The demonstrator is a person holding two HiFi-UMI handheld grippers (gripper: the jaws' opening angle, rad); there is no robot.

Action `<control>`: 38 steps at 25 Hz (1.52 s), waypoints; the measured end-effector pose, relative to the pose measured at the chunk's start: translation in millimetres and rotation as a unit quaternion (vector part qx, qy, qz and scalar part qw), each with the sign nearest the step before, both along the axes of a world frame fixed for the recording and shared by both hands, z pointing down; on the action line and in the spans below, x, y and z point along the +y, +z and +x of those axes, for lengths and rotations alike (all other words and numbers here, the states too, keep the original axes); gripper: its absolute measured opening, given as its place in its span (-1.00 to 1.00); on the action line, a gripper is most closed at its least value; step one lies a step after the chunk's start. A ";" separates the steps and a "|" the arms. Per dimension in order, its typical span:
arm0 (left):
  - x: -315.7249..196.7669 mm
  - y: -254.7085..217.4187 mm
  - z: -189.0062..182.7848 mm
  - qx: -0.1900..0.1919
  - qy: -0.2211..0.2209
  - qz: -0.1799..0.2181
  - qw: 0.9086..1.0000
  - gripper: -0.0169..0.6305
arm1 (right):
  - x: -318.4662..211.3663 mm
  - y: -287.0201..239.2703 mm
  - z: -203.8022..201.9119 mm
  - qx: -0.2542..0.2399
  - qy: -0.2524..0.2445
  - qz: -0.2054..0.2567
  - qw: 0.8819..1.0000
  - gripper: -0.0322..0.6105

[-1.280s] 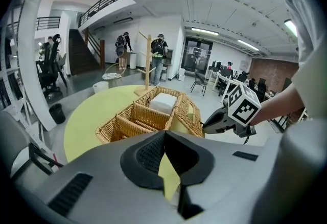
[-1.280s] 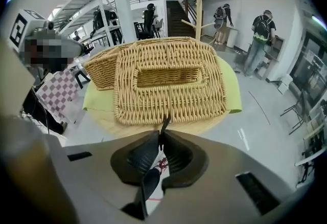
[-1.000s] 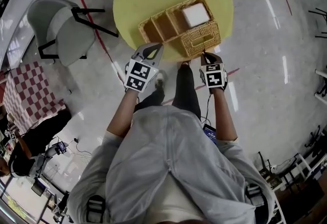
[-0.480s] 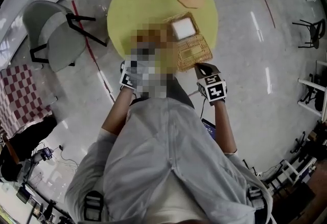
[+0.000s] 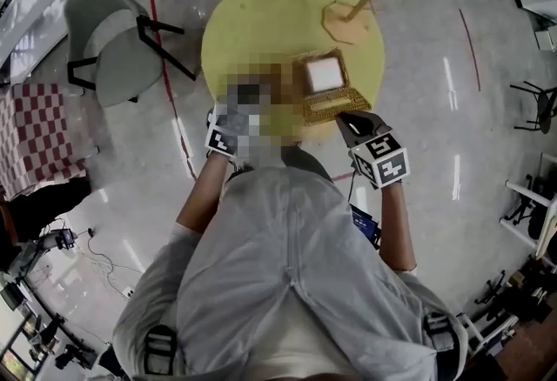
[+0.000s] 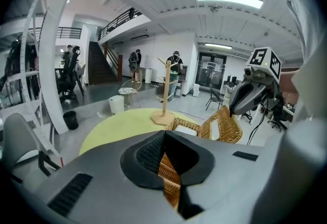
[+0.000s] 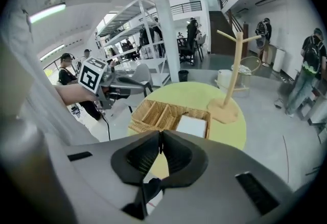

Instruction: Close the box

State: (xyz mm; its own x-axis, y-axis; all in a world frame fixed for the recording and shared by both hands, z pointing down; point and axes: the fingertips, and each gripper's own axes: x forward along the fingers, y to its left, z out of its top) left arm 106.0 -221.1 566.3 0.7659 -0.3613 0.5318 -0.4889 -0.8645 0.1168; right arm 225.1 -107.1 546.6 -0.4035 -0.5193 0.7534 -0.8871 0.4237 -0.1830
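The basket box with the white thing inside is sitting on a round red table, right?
No, the table is yellow, not red; the head view shows it. The basket box with the white thing inside does sit on that round table.

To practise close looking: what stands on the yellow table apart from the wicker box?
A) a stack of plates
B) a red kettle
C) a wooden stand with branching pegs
C: a wooden stand with pegs rises from the yellow table beyond the wicker box.

No readable txt, labels or nos.; right tool (image 5: pixel 345 118) has only b/w square codes on its cube (image 5: pixel 383 163).
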 end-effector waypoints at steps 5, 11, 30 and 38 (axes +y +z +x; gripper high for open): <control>-14.9 -1.7 -4.8 -0.004 -0.041 0.002 0.999 -0.86 | -54.6 -14.7 1.0 -0.007 -0.034 0.029 0.999 -0.77; -30.5 -5.0 -14.9 -0.011 -0.083 0.006 0.997 -0.86 | -109.7 -2.6 2.5 -0.006 -0.045 0.041 0.998 -0.77; -59.2 -2.6 -36.6 -0.015 -0.147 0.006 0.989 -0.86 | -182.6 81.9 3.2 0.021 -0.036 0.004 0.999 -0.77; -52.5 0.5 -55.0 -0.026 -0.155 -0.002 0.988 -0.86 | -186.2 111.2 0.6 0.052 -0.029 -0.009 0.998 -0.77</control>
